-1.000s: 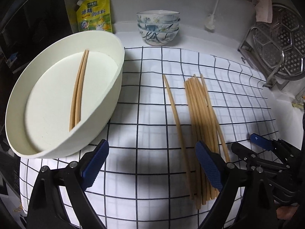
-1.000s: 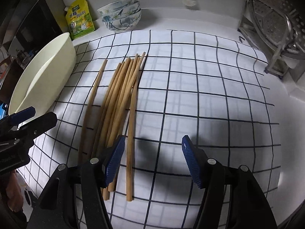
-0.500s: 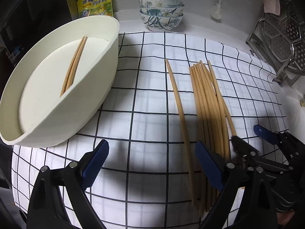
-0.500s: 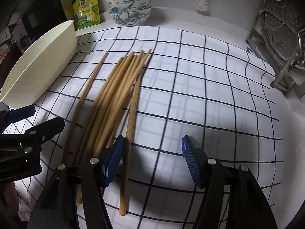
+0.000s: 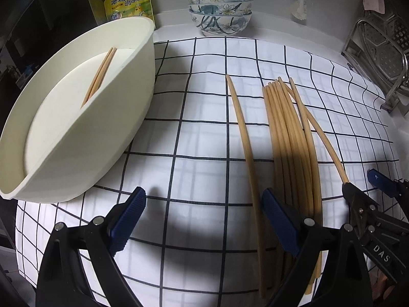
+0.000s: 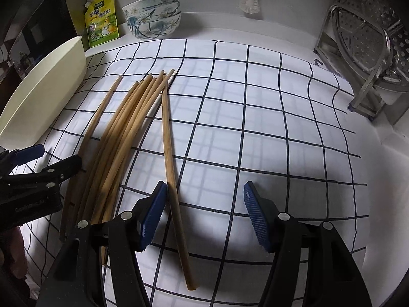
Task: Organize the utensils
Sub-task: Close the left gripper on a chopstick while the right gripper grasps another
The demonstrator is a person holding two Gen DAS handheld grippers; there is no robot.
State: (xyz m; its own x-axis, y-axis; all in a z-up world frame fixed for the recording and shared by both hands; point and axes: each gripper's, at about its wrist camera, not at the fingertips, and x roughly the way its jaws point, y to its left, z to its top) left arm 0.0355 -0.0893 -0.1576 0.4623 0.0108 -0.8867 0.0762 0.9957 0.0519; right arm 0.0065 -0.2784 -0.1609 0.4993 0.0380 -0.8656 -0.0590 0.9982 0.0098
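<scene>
Left wrist view showed a cream tub [image 5: 122, 117] holding two chopsticks [image 5: 99, 76], then the left hand-held gripper [image 5: 204, 220] spread apart, loose chopsticks [image 5: 288, 138] on the checked cloth [image 5: 199, 138], the right hand-held gripper [image 6: 204, 215] likewise apart

The rightmost chopstick [image 6: 170, 158] now lies splayed away from the chopstick bundle [image 6: 122, 138], its near end swung out between the fingers of the right gripper [image 6: 204, 213], whose left finger pad [image 6: 153, 212] touches it (jaws spread wide). Both cameras sit closer to the checked cloth [image 6: 255, 128].
</scene>
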